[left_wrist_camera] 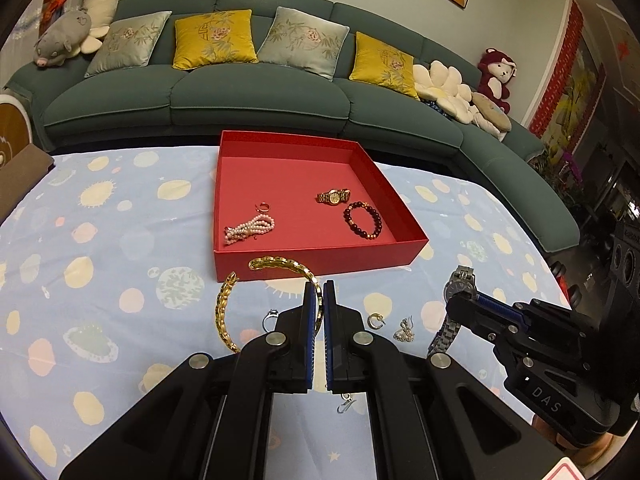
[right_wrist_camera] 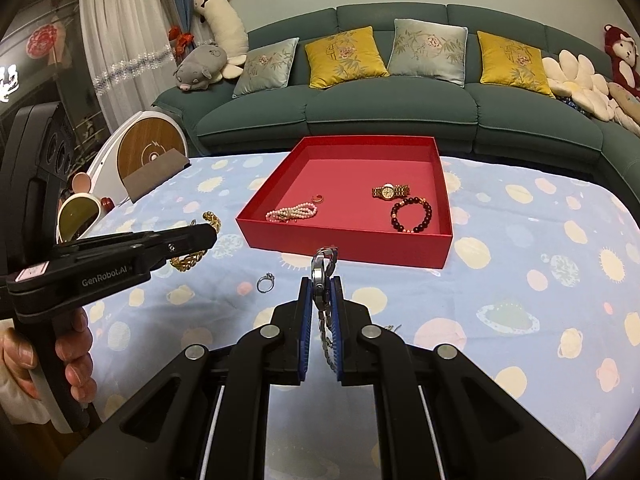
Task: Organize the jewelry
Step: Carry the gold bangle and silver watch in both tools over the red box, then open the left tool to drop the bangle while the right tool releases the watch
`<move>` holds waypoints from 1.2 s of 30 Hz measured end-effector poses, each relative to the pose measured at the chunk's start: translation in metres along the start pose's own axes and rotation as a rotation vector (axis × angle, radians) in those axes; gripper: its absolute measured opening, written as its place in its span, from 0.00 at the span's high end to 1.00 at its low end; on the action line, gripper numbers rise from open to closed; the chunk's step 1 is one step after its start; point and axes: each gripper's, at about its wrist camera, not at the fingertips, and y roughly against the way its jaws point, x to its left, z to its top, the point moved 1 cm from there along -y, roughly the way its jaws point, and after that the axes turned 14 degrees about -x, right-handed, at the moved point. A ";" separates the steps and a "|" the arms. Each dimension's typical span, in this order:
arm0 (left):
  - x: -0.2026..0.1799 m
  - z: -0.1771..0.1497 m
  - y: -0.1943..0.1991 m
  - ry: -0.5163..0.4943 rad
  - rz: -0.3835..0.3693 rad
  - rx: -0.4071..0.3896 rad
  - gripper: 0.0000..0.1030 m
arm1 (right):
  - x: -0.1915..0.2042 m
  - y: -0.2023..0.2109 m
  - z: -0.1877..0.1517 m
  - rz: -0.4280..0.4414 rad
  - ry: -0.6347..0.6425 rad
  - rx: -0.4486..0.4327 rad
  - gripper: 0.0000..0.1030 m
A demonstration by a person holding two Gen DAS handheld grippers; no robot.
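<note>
A red tray [left_wrist_camera: 312, 258] [right_wrist_camera: 344, 250] on the blue tablecloth holds a gold watch [left_wrist_camera: 333, 197], a dark bead bracelet [left_wrist_camera: 363, 220], a pearl strand [left_wrist_camera: 249, 230] and a small gold ring [left_wrist_camera: 263, 207]. My left gripper [left_wrist_camera: 319, 286] is shut on a gold chain bracelet [left_wrist_camera: 276, 264], lifted just in front of the tray; it shows in the right wrist view too [right_wrist_camera: 212, 236]. My right gripper [right_wrist_camera: 321, 280] is shut on a silver watch [right_wrist_camera: 321, 270], also seen in the left wrist view [left_wrist_camera: 460, 286].
On the cloth lie a silver ring [right_wrist_camera: 265, 282] [left_wrist_camera: 270, 319], a gold earring [left_wrist_camera: 375, 320], a silver trinket [left_wrist_camera: 404, 330] and a small hook [left_wrist_camera: 346, 403]. A green sofa [left_wrist_camera: 256, 96] with cushions stands behind the table. A brown case [right_wrist_camera: 154, 178] sits at the table's left edge.
</note>
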 end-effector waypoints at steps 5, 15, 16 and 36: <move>-0.001 0.017 -0.003 -0.011 0.020 -0.029 0.98 | -0.001 -0.007 0.016 -0.010 -0.010 -0.037 0.92; -0.007 0.072 -0.021 -0.094 0.038 -0.121 0.98 | -0.004 -0.027 0.058 -0.035 0.008 -0.115 0.92; -0.007 0.077 -0.026 -0.100 0.036 -0.125 0.98 | -0.005 -0.031 0.063 -0.039 0.008 -0.118 0.92; 0.025 0.098 -0.150 -0.151 0.066 -0.037 0.96 | -0.038 -0.148 0.055 -0.048 -0.047 0.040 0.92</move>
